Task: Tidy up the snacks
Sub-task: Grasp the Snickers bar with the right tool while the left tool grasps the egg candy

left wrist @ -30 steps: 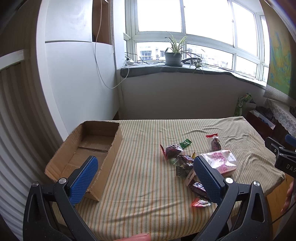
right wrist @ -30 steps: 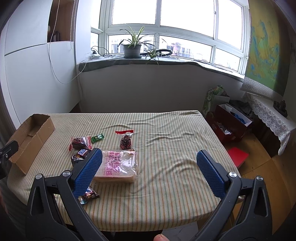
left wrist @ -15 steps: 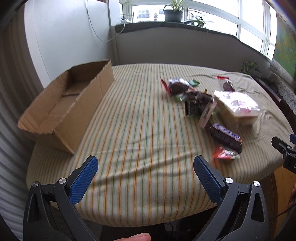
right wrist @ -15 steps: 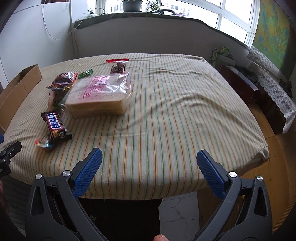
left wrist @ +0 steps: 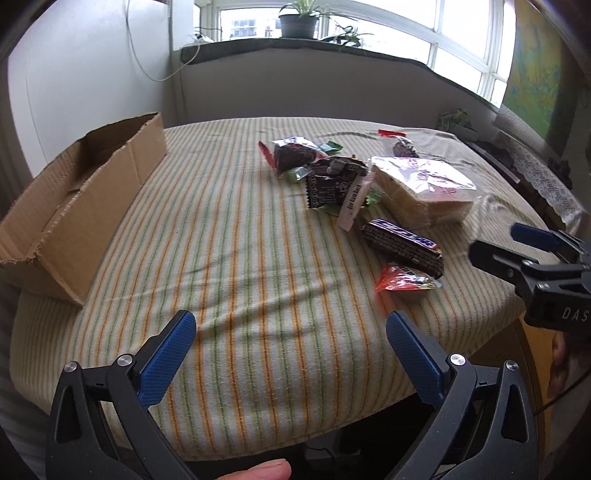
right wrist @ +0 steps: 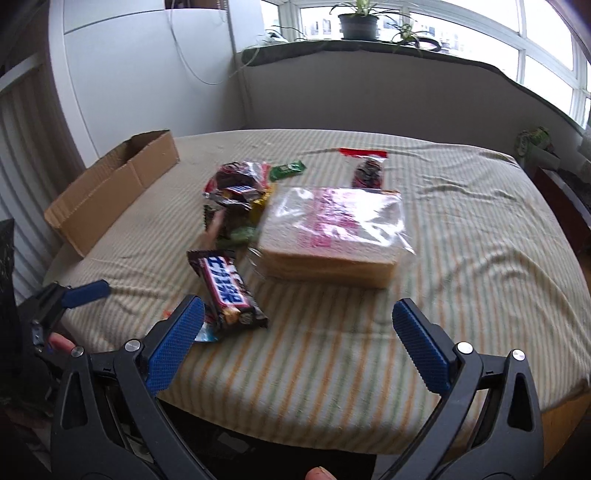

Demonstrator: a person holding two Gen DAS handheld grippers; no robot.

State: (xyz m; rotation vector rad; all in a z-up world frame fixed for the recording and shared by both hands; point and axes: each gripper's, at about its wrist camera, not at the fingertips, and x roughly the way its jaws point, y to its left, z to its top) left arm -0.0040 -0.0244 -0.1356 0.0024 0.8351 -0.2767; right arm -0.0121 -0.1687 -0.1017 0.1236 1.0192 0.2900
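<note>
A pile of snacks lies on the striped table: a bagged bread loaf (left wrist: pixel 421 188) (right wrist: pixel 332 236), a dark Snickers bar (left wrist: pixel 402 245) (right wrist: pixel 227 290), a small red packet (left wrist: pixel 404 282), dark wrappers (left wrist: pixel 330 182) (right wrist: pixel 236 192) and a green candy (right wrist: pixel 287 170). An open cardboard box (left wrist: pixel 74 199) (right wrist: pixel 110 192) lies at the left. My left gripper (left wrist: pixel 290 354) is open and empty over the table's front edge. My right gripper (right wrist: pixel 297 343) is open and empty, just in front of the Snickers bar and bread.
The striped cloth (left wrist: pixel 229 236) covers the whole table. A windowsill with a potted plant (left wrist: pixel 299 18) runs behind it. A white cabinet (right wrist: pixel 147 74) stands at the left. My right gripper also shows in the left wrist view (left wrist: pixel 535 254) at the table's right edge.
Both grippers have moved in closer to the table and snacks. The right wrist view has swung left toward the Snickers bar and bread. Both stay open.
</note>
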